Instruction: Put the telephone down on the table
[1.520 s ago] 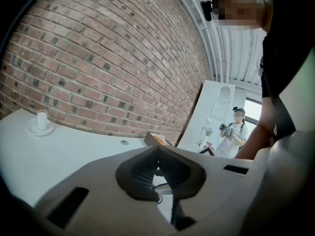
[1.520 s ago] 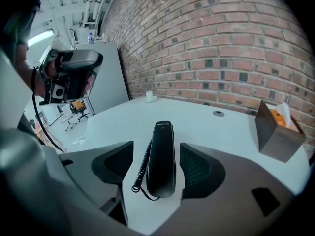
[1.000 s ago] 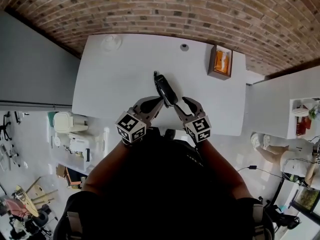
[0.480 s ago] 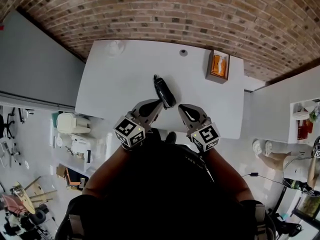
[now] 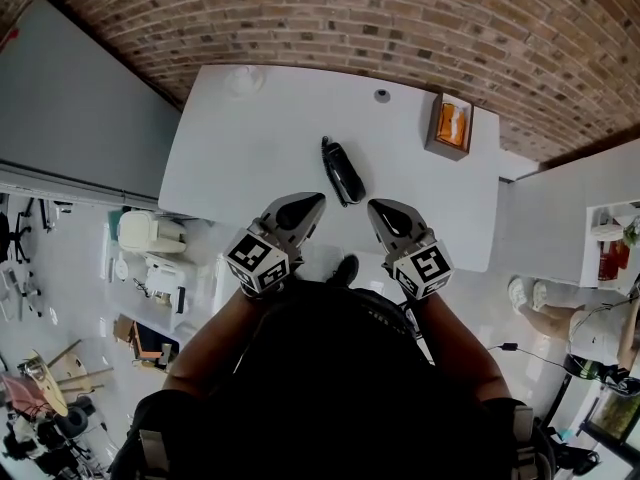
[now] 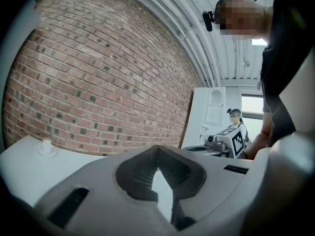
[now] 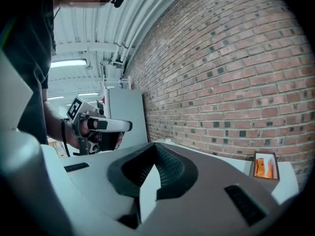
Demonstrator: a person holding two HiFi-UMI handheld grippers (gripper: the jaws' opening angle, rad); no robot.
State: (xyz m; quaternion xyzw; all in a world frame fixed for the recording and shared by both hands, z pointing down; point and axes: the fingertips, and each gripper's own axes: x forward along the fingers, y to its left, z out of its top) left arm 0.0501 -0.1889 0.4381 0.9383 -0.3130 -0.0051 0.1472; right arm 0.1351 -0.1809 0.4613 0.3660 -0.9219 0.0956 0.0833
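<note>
The black telephone handset [image 5: 342, 171] lies flat on the white table [image 5: 250, 158], near its front edge, with nothing touching it. My left gripper [image 5: 311, 202] hangs just short of the table's front edge, left of and below the handset, jaws shut and empty. My right gripper [image 5: 379, 209] sits to the right of it, also shut and empty. In the left gripper view the left gripper [image 6: 157, 151] shows its pads together with only table behind them. The right gripper view shows the right gripper [image 7: 155, 150] the same way. The handset is hidden in both gripper views.
A small wooden box with an orange thing inside [image 5: 453, 125] stands at the table's far right, and shows in the right gripper view as the box [image 7: 266, 165]. A white round object [image 5: 243, 80] sits at the far left corner, a small grey knob [image 5: 381, 95] near the brick wall.
The handset, held up between the two grippers a second ago, now lies on the table. The right gripper let go and shut first; both grippers have drawn back toward the person.
</note>
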